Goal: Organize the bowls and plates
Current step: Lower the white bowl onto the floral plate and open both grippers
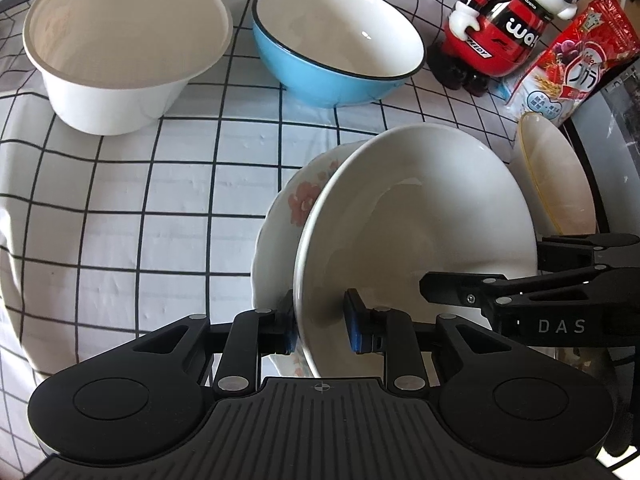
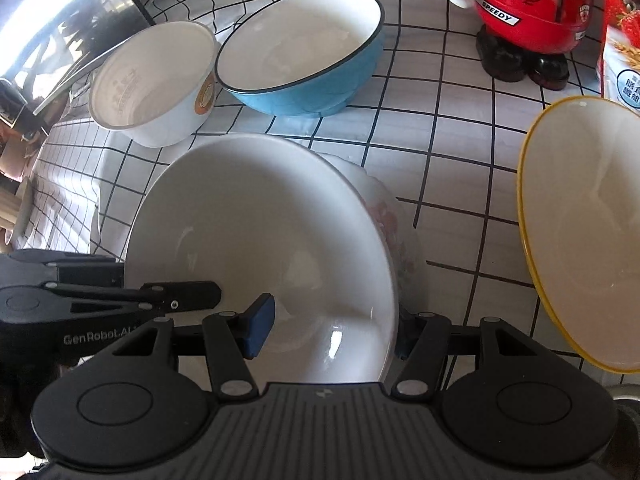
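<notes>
2 grippers on 1 dish. The white dish (image 1: 420,208) sits low in the middle of the checked cloth (image 1: 140,208), tipped up on its side of the floral plate (image 1: 296,200), which lies right under and behind it, the 2 nested like the start of a stack.

The left gripper (image 1: 322,328) straddles the near rim: 1 blue pad sits against the outer face, in the slot between dish and floral plate, and the other is inside the bowl of the dish. There is a narrow gap showing at that inner pad, so I cannot tell whether it is truly pinching or just bracketing the edge.

The right gripper (image 2: 332,332) takes the opposite rim. Its inner pad stands well clear of the wall and its outer finger is tucked behind the edge, so the jaws are apart with the rim between them and nothing clamped.

Why 2 hands? My read is that a wide, slippery dish resting tilted on another plate wants steadying at both edges, so it settles flat rather than sliding off.

Still waiting their turn are the blue bowl (image 1: 320,76) and the white tub (image 1: 112,92) side by side at the back, and the yellow-rimmed plate (image 2: 580,232) just off to the right. The toy figure (image 1: 508,24) and cereal packet (image 1: 568,68) are bystanders.
</notes>
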Tool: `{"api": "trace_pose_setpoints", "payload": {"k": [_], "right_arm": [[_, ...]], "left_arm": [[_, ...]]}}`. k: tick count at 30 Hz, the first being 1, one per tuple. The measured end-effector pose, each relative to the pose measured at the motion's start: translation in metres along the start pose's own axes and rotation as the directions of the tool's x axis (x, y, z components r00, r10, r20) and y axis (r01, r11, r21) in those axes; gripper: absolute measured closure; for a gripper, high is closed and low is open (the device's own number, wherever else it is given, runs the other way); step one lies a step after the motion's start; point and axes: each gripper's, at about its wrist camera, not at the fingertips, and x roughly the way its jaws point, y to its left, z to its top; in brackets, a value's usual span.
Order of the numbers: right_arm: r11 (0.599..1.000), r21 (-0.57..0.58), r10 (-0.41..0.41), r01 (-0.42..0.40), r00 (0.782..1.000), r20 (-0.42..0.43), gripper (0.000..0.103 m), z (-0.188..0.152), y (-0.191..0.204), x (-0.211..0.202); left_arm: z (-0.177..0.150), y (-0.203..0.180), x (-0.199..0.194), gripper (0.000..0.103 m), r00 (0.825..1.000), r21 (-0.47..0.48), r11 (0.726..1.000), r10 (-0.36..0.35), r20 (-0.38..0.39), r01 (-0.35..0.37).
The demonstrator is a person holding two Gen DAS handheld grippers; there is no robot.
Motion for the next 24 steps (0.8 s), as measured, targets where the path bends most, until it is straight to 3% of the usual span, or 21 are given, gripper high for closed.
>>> {"api": "trace_pose_setpoints", "payload": {"k": [24], "right_arm": [[1.000,-0.004,0.016,-0.015,1.000,0.005,0.044,-0.007,-0.002,-0.007]], "left_arm": [[-0.006,0.009,-0.011,0.081,0.999,0.011,0.999,-0.039,0.022,0.038]]}}
